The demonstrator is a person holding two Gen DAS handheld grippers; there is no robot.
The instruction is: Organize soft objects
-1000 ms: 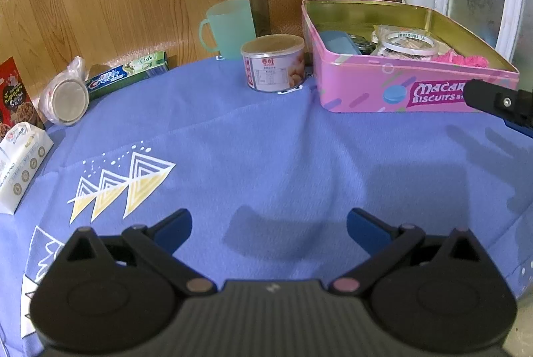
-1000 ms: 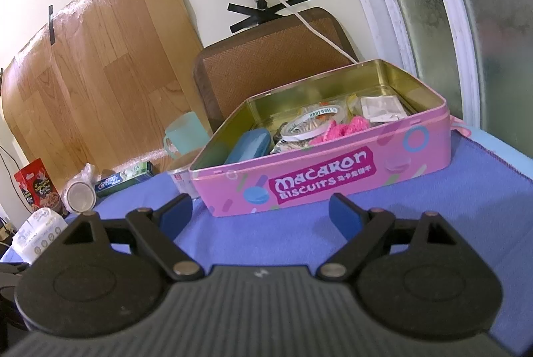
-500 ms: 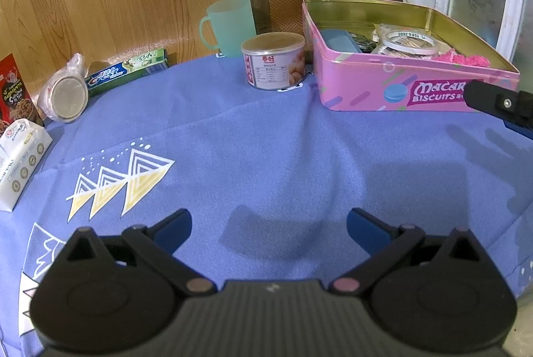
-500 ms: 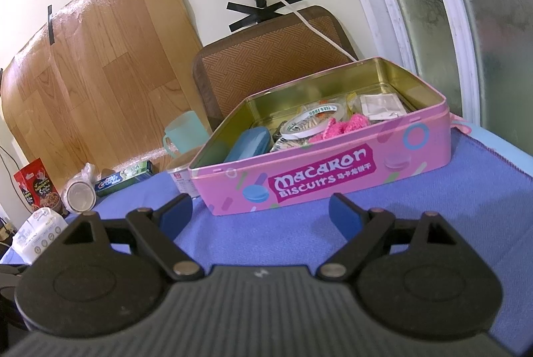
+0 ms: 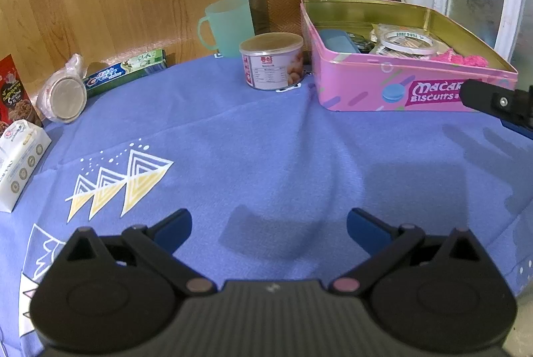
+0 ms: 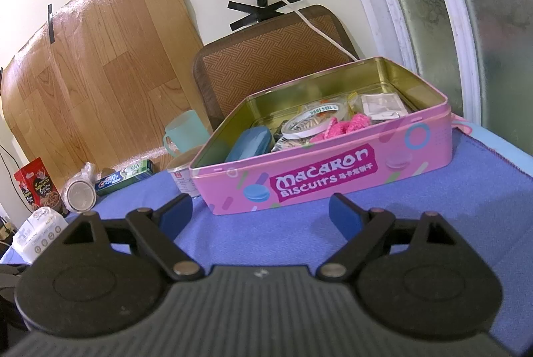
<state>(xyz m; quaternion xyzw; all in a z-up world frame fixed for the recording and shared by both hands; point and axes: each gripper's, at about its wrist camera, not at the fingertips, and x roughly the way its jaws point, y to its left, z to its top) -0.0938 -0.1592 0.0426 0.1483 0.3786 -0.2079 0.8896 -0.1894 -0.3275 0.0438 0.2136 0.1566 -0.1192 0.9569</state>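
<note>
Claws are both hanging released and empty: left claw (image 5: 268, 220) low-centre over the bare table (image 5: 266, 140), right claw (image 6: 260, 207) facing the pink tin (image 6: 333, 177). Pink knit (image 6: 343, 125) is lying inside it; reaching in looks next.

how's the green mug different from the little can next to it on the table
The green mug is taller, open-topped, plain and has a side handle; the can is squat, lidded, handleless and wears a printed label. The mug stands further back, the can nearer the pink tin. Both stand upright on the blue cloth.
</note>
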